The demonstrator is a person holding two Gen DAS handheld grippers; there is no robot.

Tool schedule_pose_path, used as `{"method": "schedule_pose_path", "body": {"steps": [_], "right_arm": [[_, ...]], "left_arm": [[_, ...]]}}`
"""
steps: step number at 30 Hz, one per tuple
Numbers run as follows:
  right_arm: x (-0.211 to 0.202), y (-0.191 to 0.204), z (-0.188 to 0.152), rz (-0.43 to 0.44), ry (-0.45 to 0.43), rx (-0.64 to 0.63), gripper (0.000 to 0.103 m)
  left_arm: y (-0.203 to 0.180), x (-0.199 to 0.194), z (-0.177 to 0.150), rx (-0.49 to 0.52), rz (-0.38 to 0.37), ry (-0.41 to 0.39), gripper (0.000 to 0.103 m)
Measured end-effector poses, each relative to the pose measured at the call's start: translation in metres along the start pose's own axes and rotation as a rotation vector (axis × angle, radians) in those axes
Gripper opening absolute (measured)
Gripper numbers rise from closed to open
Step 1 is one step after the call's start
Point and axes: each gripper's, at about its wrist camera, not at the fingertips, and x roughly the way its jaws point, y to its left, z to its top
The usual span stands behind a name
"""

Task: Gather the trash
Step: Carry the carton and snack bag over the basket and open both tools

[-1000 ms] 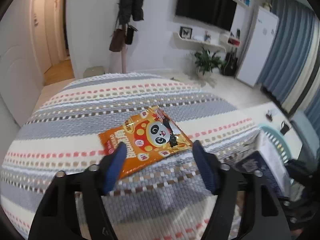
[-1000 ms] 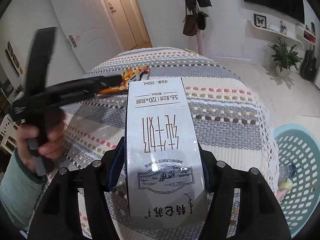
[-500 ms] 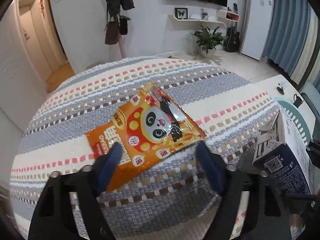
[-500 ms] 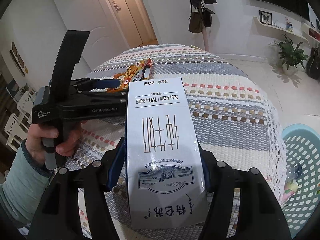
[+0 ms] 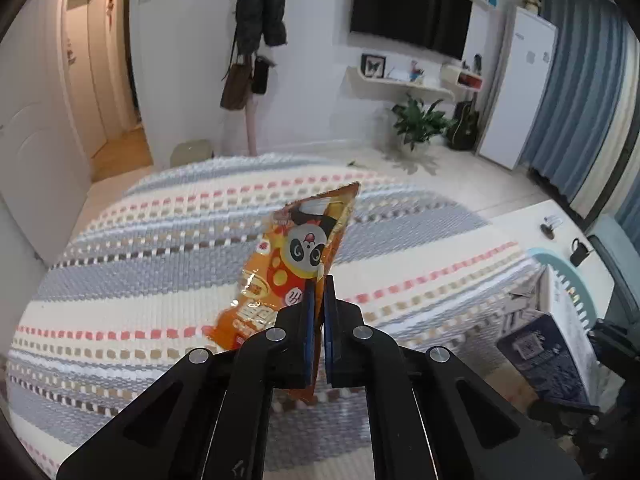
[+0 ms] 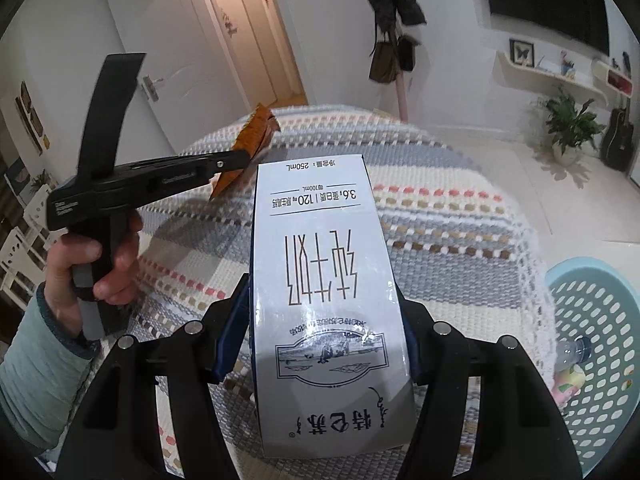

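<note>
Left gripper (image 5: pixel 316 312): jaws newly clamped on snack wrapper (image 5: pixel 296 256), lifted off table (image 5: pixel 140 280); right gripper (image 6: pixel 324 320) grips milk carton (image 6: pixel 320 280); basket (image 6: pixel 592 320) next

Even, moderately bright indoor lighting with a warm glow in the hallway, soft shadows on the striped cloth (image 6: pixel 440 208), sheen on the milk carton (image 6: pixel 324 320), heavy fisheye bending and dark corners.

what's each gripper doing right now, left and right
Left gripper: closed on the orange snack packet, lifted off the striped tablecloth.
Right gripper: closed on the white milk carton.
</note>
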Motion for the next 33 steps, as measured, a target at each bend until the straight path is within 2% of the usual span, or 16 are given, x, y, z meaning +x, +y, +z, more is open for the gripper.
{"method": "schedule_pose_path", "body": {"steps": [5,9,13,17,20,24,28,33], "right_arm": [[-0.017,-0.011,-0.002,0.001,-0.057,0.057,0.059],[-0.047,-0.025,0.002,-0.032,-0.124,0.087,0.059],[-0.082,-0.054,0.005,-0.112,-0.195,0.127,0.059],[-0.117,-0.090,-0.005,-0.179,-0.251,0.193,0.059],[-0.134,-0.118,-0.017,-0.263,-0.264,0.240,0.059],[-0.144,-0.158,-0.039,-0.356,-0.233,0.320,0.059],[-0.143,-0.190,-0.064,-0.394,-0.187,0.394,0.059],[-0.125,-0.217,-0.084,-0.431,-0.112,0.449,0.059]], "left_arm": [[-0.018,-0.025,0.007,0.012,-0.041,-0.055,0.002],[-0.045,-0.050,0.018,0.038,-0.134,-0.117,0.002],[-0.083,-0.065,0.028,0.064,-0.236,-0.156,0.002],[-0.131,-0.068,0.029,0.129,-0.287,-0.166,0.002],[-0.173,-0.060,0.029,0.180,-0.336,-0.147,0.002],[-0.216,-0.043,0.025,0.217,-0.396,-0.112,0.002],[-0.255,-0.018,0.015,0.229,-0.457,-0.046,0.002],[-0.280,0.022,0.000,0.217,-0.525,0.065,0.002]]}}
